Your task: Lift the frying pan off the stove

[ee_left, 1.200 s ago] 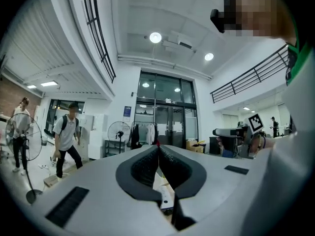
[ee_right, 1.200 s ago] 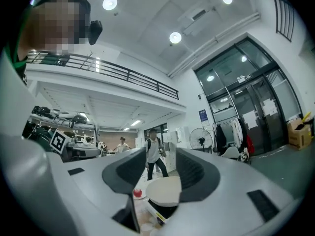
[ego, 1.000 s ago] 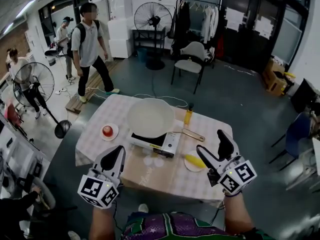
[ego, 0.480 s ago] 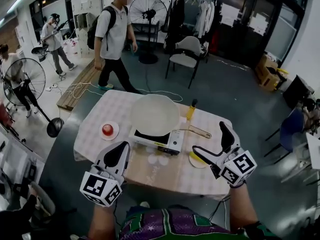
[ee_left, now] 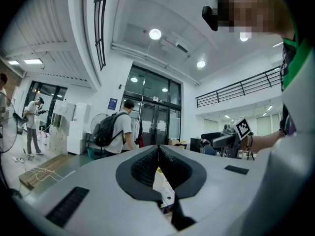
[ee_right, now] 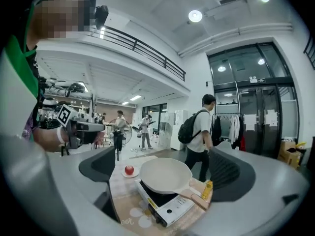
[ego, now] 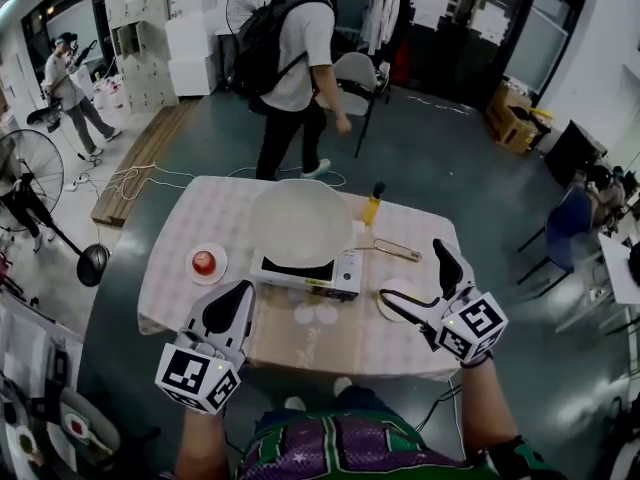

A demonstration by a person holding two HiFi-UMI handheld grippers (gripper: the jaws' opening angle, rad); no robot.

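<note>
A white frying pan (ego: 300, 223) sits on a portable stove (ego: 340, 276) in the middle of the checked table (ego: 215, 218). Its wooden handle (ego: 392, 251) points right. My right gripper (ego: 415, 280) hovers above the table's front right, right of the stove, jaws wide open and empty. In the right gripper view the pan (ee_right: 165, 173), stove (ee_right: 170, 208) and handle (ee_right: 198, 201) lie ahead between the spread fingers (ee_right: 229, 173), well apart from them. My left gripper (ego: 228, 313) hangs by the front left edge, jaws shut together (ee_left: 158, 154) on nothing.
A red apple on a small plate (ego: 204, 261) sits left of the stove. A yellow bottle (ego: 372, 208) stands behind the handle, a white plate (ego: 392, 290) under my right gripper. A person with a backpack (ego: 295, 58) walks past the far side, near a chair (ego: 358, 68).
My right gripper's jaws have spread wider. The person with the backpack has walked from the left to behind the table. Both grippers stay near the front edge.
</note>
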